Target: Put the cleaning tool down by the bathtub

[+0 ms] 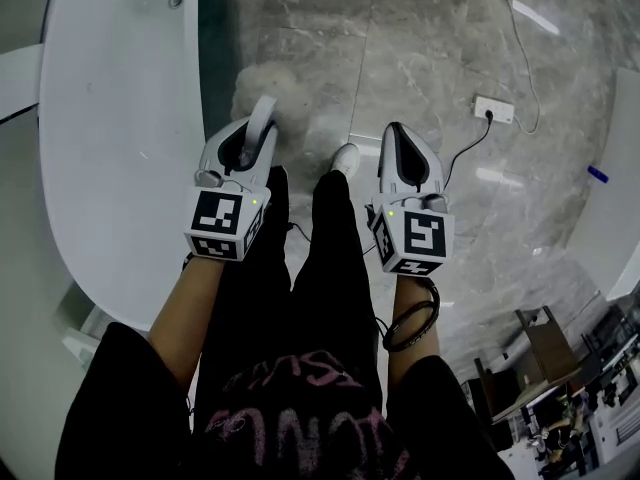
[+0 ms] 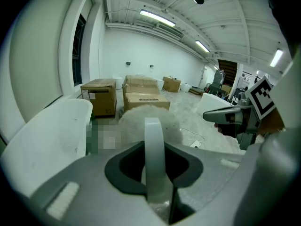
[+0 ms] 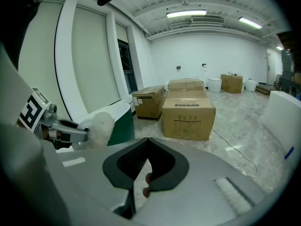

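**Head view.** The person stands on a grey marble floor [image 1: 420,58] beside a white bathtub [image 1: 110,118], which fills the left of the view. The left tongs [image 1: 248,146] are clenched on the white handle [image 1: 264,116] of the cleaning tool. Its fluffy white head [image 1: 262,86] lies ahead of the tongs, just beside the tub's outer wall. Whether the head touches the floor cannot be told. The right tongs [image 1: 403,148] are level with the left, apart from the tool, above a white shoe [image 1: 345,158]. A white power strip [image 1: 495,109] with its cable lies on the floor at upper right.

**Left gripper view.** The jaws are closed on the flat white handle [image 2: 153,145], which rises upright between them. The fluffy head [image 2: 136,117] sits past its end. The bathtub rim [image 2: 56,126] curves along the left. Cardboard boxes [image 2: 143,98] stand on the floor behind. The right tongs [image 2: 235,119] show at the right edge.

**Right gripper view.** The jaws are pressed together with nothing between them. At left, the left tongs [image 3: 63,126] carry the fluffy head [image 3: 96,125] in front of the tub, whose side here looks green [image 3: 120,126]. A printed cardboard box [image 3: 188,109] stands ahead.
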Motion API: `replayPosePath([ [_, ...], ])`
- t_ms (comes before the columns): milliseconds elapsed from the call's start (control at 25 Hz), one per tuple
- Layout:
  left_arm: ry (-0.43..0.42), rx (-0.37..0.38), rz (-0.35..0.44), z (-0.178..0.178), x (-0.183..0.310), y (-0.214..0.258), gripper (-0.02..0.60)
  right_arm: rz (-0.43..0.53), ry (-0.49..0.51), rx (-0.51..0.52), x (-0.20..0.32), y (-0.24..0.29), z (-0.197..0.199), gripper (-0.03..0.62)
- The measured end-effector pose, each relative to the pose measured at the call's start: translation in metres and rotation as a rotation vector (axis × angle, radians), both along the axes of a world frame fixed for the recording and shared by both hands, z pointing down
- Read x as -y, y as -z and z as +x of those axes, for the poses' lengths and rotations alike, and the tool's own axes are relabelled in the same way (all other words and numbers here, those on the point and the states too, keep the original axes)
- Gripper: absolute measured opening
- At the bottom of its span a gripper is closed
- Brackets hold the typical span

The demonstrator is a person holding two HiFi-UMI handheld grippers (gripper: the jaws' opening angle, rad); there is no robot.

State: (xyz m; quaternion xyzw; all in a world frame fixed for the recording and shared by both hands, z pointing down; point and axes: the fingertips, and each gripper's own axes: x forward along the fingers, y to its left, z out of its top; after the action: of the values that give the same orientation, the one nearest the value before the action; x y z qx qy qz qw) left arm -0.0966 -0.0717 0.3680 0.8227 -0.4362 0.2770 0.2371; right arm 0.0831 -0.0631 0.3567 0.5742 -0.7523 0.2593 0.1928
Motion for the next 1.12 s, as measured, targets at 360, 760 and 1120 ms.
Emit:
replayPosePath([
  [360, -0.008, 0.026, -0.056, 0.007, -0.003, -0.056, 0.081, -0.057, -0.031, 0.010, 0.002, -0.053, 0.013, 0.023],
  [760, 0.025, 0.042, -0.088, 0.005, -0.004, -0.100, 0.083, -0.085, -0.058, 0.023, -0.001, -0.096, 0.026, 0.023],
  [1120, 0.033, 0.047, -0.105, 0.008, -0.004, -0.147, 0.083, -0.102, -0.035, 0.041, 0.001, -0.135, 0.018, 0.023],
])
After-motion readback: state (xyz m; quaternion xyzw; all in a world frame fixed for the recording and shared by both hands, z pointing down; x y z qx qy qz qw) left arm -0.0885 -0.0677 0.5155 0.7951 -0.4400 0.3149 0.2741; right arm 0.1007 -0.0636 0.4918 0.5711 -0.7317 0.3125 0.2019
